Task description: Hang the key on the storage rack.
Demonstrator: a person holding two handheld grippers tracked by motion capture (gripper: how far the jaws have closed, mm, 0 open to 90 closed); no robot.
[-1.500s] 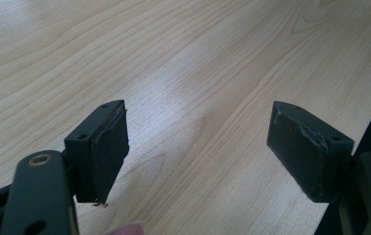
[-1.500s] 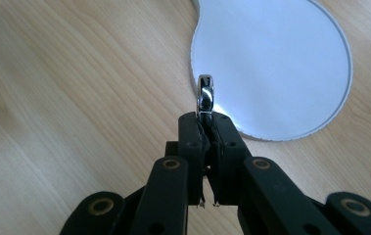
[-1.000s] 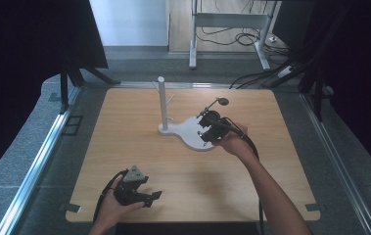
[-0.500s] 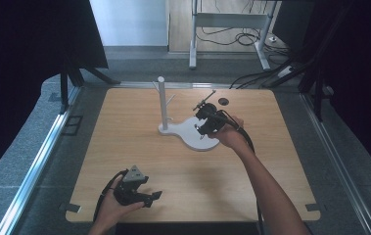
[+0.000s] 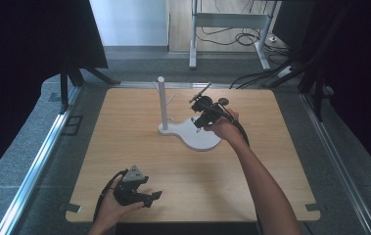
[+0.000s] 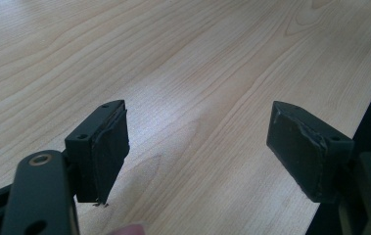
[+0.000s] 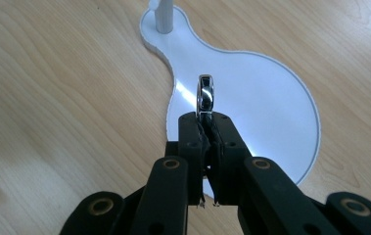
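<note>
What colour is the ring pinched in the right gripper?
Shiny silver ring, clearest in the right gripper view.

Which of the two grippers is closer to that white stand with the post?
The right. The right gripper, shut on a small shiny ring, hangs over the white stand. The left gripper sits open at the table's near edge, well away from it.

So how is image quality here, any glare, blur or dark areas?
High view: evenly lit wooden table, dark surroundings. Right gripper view: sharp, with bright glare on the white stand base and highlights on the shiny ring. Left gripper view: soft sheen on the wood, near parts of the left hand-held gripper slightly blurred.
</note>
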